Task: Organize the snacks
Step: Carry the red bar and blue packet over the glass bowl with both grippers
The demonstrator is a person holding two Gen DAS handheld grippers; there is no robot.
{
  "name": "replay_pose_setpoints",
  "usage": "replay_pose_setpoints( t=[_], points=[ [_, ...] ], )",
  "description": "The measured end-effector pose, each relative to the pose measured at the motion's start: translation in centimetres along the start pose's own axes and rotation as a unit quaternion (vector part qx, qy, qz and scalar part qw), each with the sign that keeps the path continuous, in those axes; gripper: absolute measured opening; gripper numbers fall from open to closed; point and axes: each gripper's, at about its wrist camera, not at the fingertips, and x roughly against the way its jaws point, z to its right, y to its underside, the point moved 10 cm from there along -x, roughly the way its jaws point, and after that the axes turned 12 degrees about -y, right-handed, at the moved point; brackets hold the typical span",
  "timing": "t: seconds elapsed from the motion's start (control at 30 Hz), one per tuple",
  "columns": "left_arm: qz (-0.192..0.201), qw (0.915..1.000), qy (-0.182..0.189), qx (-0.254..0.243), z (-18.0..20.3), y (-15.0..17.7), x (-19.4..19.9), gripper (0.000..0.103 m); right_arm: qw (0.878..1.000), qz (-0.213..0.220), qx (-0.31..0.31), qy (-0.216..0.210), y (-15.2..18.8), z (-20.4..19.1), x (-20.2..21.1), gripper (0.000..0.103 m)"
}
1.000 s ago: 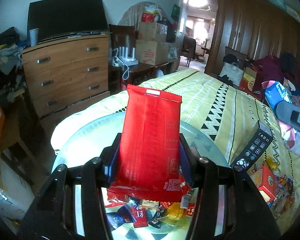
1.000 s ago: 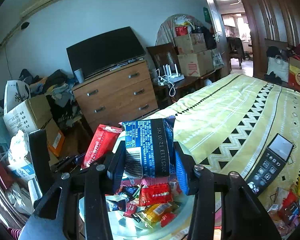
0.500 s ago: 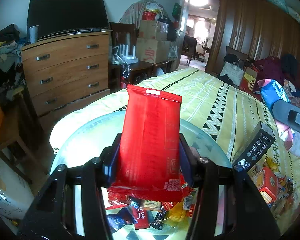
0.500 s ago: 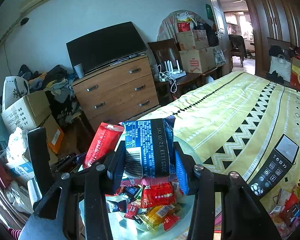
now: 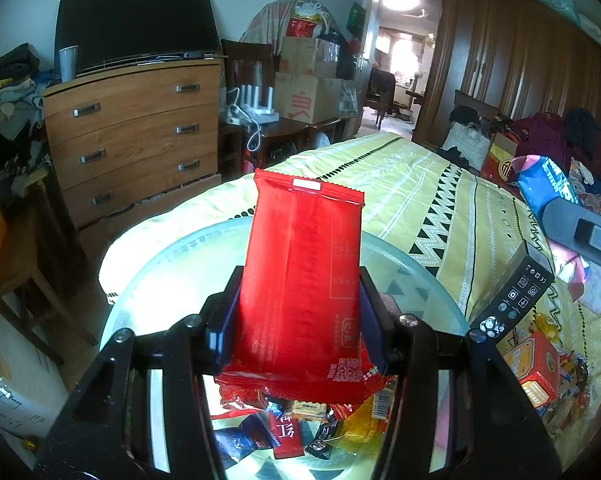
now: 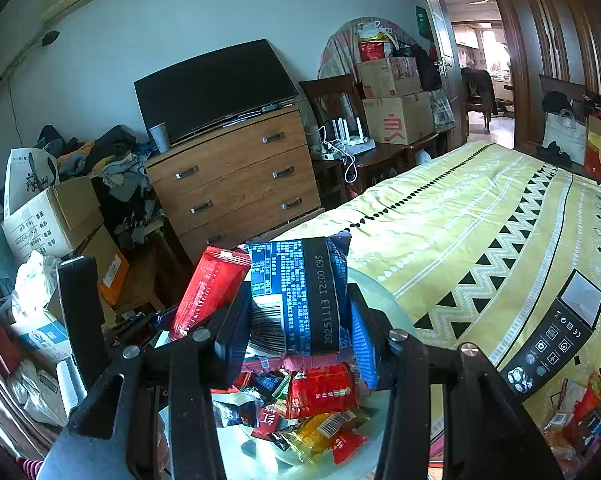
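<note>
- Two packets are being held at once: our left gripper (image 5: 296,320) is clamping the red packet (image 5: 300,276) by its two long edges, low down, so most of the packet is standing clear above the jaws.
- Our right gripper (image 6: 300,332) is pinching the blue packet (image 6: 300,292) the same way, its pads pressing on both sides and the lower half sitting between them.
- Both packets are hanging over the glass bowl (image 5: 420,280), which is sitting on the yellow bedspread (image 6: 460,208) with small wrapped snacks (image 6: 320,404) lying inside it.
- We are losing the bottom edges of both packets behind the gripper frames, and the print on the red one is too fine for us to read.
- In the left view the blue packet is showing only partly, at the right edge.
- The red packet is standing upright, long axis running up and away from us, sealed end on top.
- The blue packet is also standing upright, its date strip running lengthwise.
- A black remote (image 6: 552,344) is lying on the bedspread to the right of the bowl.
</note>
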Motion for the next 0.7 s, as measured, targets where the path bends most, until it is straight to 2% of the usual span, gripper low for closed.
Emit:
replay_pose_setpoints(
  t=[0.7],
  points=[
    [-0.004,1.0,0.001,0.004,-0.35,0.48,-0.24,0.052,1.0,-0.01,0.0,-0.001,0.87,-0.04,-1.03,0.049]
  ],
)
